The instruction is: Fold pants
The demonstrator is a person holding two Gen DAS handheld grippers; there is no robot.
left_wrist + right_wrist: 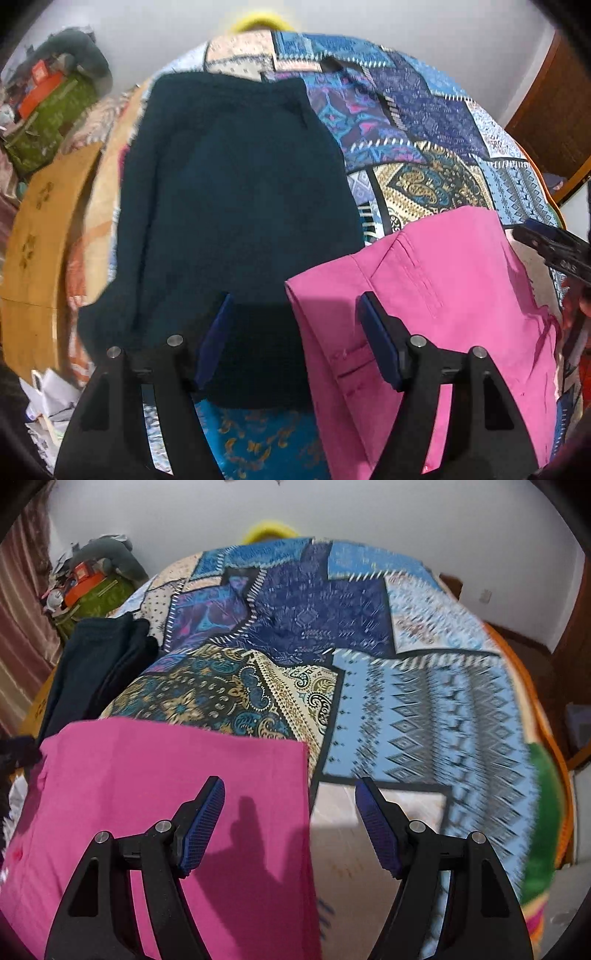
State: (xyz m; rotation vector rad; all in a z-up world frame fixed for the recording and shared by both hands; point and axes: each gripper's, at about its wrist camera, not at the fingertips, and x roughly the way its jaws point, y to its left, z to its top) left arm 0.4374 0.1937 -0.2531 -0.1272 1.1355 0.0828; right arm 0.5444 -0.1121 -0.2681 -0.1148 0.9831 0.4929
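Both wrist cameras look steeply down along their fingers, close over the patchwork bedspread [424, 122]. The left view centres on the dark pants [229, 206]; the pink pants [155, 775] fill the right view's lower left, shared.

A patchwork bedspread [332, 657] of blue, navy and gold paisley panels is covering the bed. Dark navy folded garments [229, 206] are lying along the bed's left edge. Beyond its far left corner, an orange box [86, 578] and a grey bundle [110, 554] are sitting on a green case [51, 122]. A yellow object [271, 530] is peeking over the far edge against a white wall [369, 509].
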